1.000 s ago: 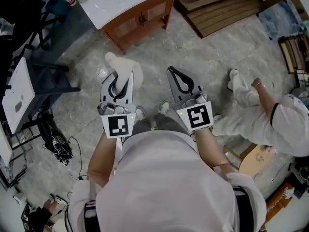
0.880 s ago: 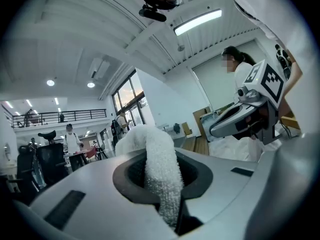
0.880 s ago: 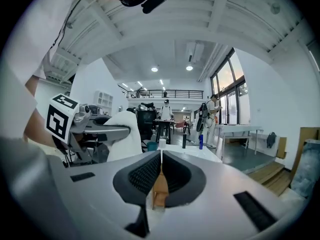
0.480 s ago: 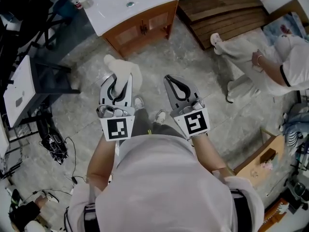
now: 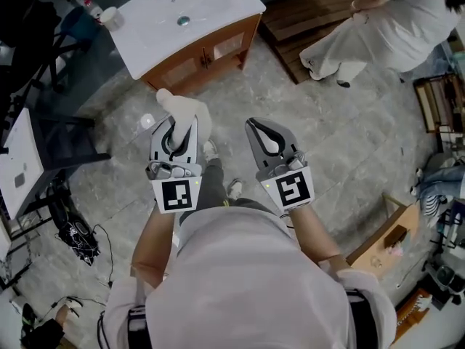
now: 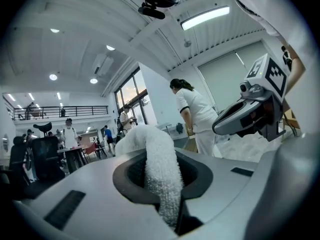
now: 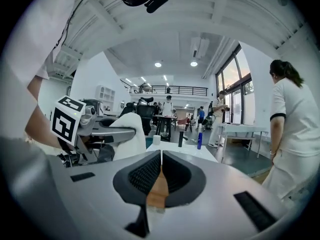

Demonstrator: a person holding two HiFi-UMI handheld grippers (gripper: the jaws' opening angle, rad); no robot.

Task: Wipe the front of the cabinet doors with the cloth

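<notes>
A wooden cabinet (image 5: 212, 50) with a white sink top (image 5: 182, 13) stands ahead of me on the stone floor, its two doors closed. In the head view my left gripper (image 5: 177, 124) is shut on a white fluffy cloth (image 5: 185, 108), which bulges past the jaw tips, well short of the doors. The left gripper view shows the cloth (image 6: 156, 151) pinched between the jaws. Beside it my right gripper (image 5: 260, 127) is shut with nothing in it. The right gripper view looks over the closed jaws (image 7: 161, 156) towards the white top (image 7: 187, 151), with the cloth (image 7: 134, 134) at left.
A person in white (image 5: 396, 17) stands at the upper right by stacked wooden boards (image 5: 323, 9). A dark desk and chairs (image 5: 58, 122) stand to the left, with cables (image 5: 76, 235) on the floor. A cup (image 5: 110, 16) sits by the cabinet's left corner.
The cabinet has drawn a little nearer in the head view. The person in white has walked from the right side to the upper right. Both grippers keep their hold and pose.
</notes>
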